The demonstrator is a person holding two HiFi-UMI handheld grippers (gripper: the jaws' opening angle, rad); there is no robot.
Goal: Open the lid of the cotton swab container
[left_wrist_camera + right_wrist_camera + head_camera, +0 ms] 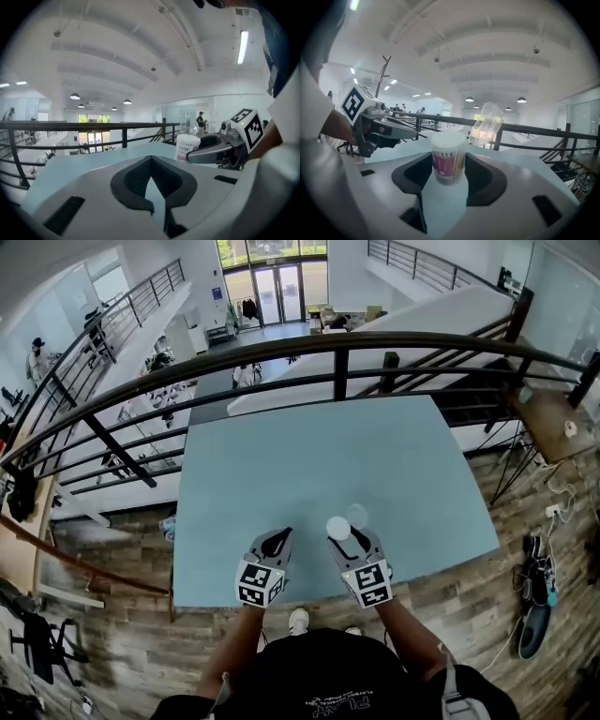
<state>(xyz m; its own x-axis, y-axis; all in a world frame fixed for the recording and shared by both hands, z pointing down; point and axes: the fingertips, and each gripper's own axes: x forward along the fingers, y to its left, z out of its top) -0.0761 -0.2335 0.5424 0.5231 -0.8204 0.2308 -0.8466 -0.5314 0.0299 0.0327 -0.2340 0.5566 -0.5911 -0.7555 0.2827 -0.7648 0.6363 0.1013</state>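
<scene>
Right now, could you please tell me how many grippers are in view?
2: the left gripper, shut and empty, over the table; the right gripper beside it, holding the container.

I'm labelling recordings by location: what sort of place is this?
Probably an upper gallery in a big office hall: a table by a dark railing, overlooking a lower floor with glass doors.
</scene>
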